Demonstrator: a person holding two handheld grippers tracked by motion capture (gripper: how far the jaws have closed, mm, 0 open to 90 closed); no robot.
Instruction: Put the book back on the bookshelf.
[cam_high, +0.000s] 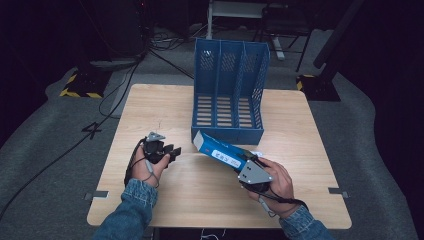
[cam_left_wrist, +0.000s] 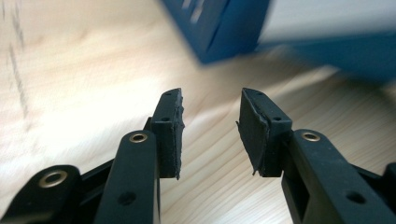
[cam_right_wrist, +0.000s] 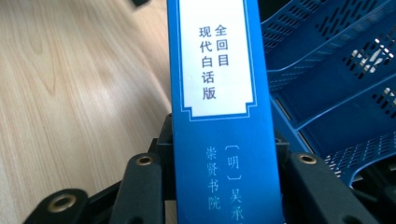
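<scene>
One blue book (cam_high: 220, 150) is clamped by its lower end between the jaws of the right gripper (cam_high: 248, 165), which press on its two covers; in the right gripper view the spine (cam_right_wrist: 219, 116) faces the camera and runs straight up between the jaws, with a white label of printed characters near its far end. In the high view the book hangs above the table (cam_high: 165, 200), its long axis slanting from the right hand (cam_high: 275, 182) up and to the left, the free end pointing toward the front left corner of the rack (cam_high: 227, 90) and lying just before its low front wall; I cannot tell whether it touches that wall. There is one rack, blue, perforated, with three slots, standing upright at the middle of the table's far half. The left gripper (cam_high: 172, 151), held low over the table to the left of the book and well apart from it, has its jaws parted with nothing between the pads (cam_left_wrist: 170, 135), bare wood showing in the gap. Two grippers, one book, one rack, one table.
</scene>
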